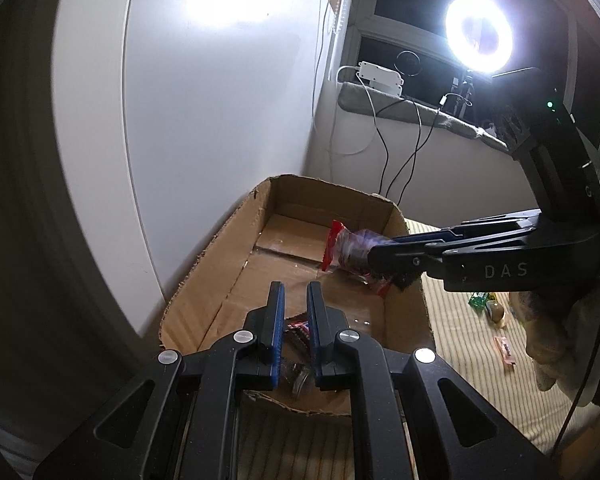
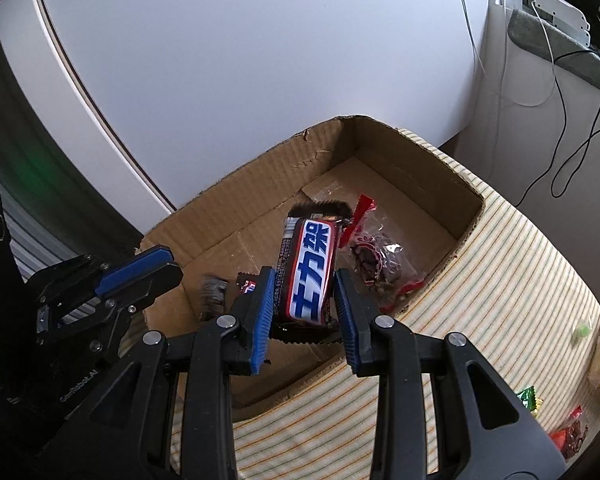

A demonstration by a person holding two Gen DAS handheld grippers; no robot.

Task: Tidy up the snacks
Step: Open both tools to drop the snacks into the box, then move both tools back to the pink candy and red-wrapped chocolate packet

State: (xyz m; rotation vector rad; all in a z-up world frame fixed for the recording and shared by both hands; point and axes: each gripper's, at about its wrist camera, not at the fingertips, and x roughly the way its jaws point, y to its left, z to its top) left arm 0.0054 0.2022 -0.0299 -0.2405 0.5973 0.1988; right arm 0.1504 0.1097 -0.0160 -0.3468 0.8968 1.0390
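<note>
An open cardboard box (image 2: 412, 168) stands on a striped cloth; it also shows in the left wrist view (image 1: 220, 248). My right gripper (image 2: 304, 280) is shut on a brown Snickers bar (image 2: 310, 270) with white and blue lettering, held upright over the box. In the left wrist view the right gripper (image 1: 376, 258) reaches over the box's right wall with the bar (image 1: 350, 250). A clear packet of dark snacks with red ends (image 2: 374, 262) lies on the box floor. My left gripper (image 1: 296, 300) is open and empty over the near end of the box, above dark wrappers (image 1: 298, 330).
Several loose snacks lie on the striped cloth right of the box (image 1: 504, 350) (image 2: 530, 398). A white wall panel (image 1: 220, 100) stands behind the box. A bright ring light (image 1: 478, 36) and cables (image 1: 404, 148) are at the window sill.
</note>
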